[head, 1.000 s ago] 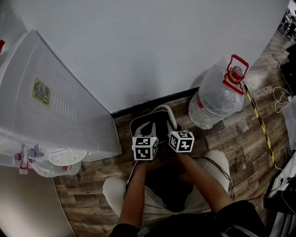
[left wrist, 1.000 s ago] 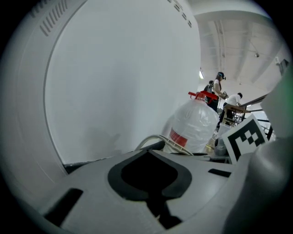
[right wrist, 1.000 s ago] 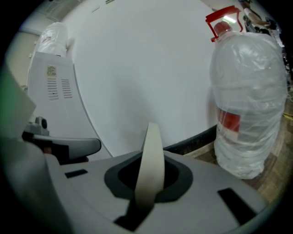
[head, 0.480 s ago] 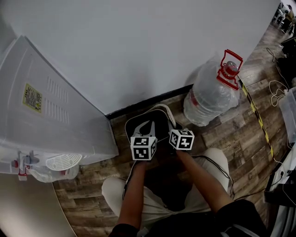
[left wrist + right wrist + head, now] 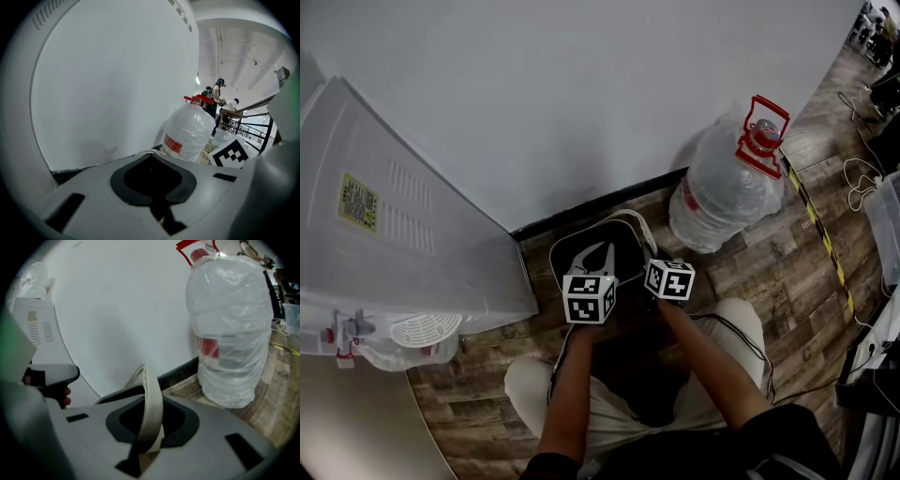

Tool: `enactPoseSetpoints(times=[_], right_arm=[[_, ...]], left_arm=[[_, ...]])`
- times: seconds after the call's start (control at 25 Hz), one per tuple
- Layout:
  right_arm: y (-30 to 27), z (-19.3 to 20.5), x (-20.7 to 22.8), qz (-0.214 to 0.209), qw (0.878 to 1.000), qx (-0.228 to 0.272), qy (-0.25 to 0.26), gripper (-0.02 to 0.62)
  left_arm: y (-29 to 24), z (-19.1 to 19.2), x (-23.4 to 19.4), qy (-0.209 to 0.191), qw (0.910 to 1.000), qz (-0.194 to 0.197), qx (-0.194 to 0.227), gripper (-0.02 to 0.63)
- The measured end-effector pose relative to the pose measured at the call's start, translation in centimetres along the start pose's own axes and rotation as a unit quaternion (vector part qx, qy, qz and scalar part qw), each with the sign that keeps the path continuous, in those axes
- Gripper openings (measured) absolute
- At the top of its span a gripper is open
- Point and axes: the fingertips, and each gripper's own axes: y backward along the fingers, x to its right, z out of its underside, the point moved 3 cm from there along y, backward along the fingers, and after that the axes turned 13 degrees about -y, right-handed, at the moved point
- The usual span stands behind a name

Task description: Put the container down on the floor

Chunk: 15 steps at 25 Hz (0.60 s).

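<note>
The container (image 5: 598, 248) is a dark bin with a pale rim, held low over the wooden floor near the black skirting. I cannot tell whether its base touches the floor. My left gripper (image 5: 596, 274) is at its near rim; in the left gripper view the jaws (image 5: 161, 219) are drawn together with a thin white sliver of rim between them. My right gripper (image 5: 655, 266) is at the rim's right side. The right gripper view shows it (image 5: 144, 452) shut on the beige rim strip (image 5: 151, 408), which stands up between the jaws.
A large water bottle (image 5: 727, 192) wrapped in plastic, with a red handle, stands on the floor to the right, against the white wall. A white water dispenser (image 5: 384, 225) fills the left. Yellow tape (image 5: 825, 246) and cables cross the floor at the far right.
Both grippers have sunk slightly with the container, the right one more. The grips look the same. The head view has shifted a little.
</note>
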Motion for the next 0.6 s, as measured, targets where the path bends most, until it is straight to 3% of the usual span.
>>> enactPoseSetpoints(times=[0.28,0.6], right_arm=[[-0.1,0.4,1.2,0.016,1.0,-0.007,-0.012,0.048],[0.1,1.4,3.9,0.032,0.998,-0.028,-0.052,0.132]], left_arm=[[-0.3,0.2,0.2,-0.006,0.9999,0.0,-0.008,0.017],[-1.0,0.4,0.7,-0.015,0.9997,0.009,-0.016,0.017]])
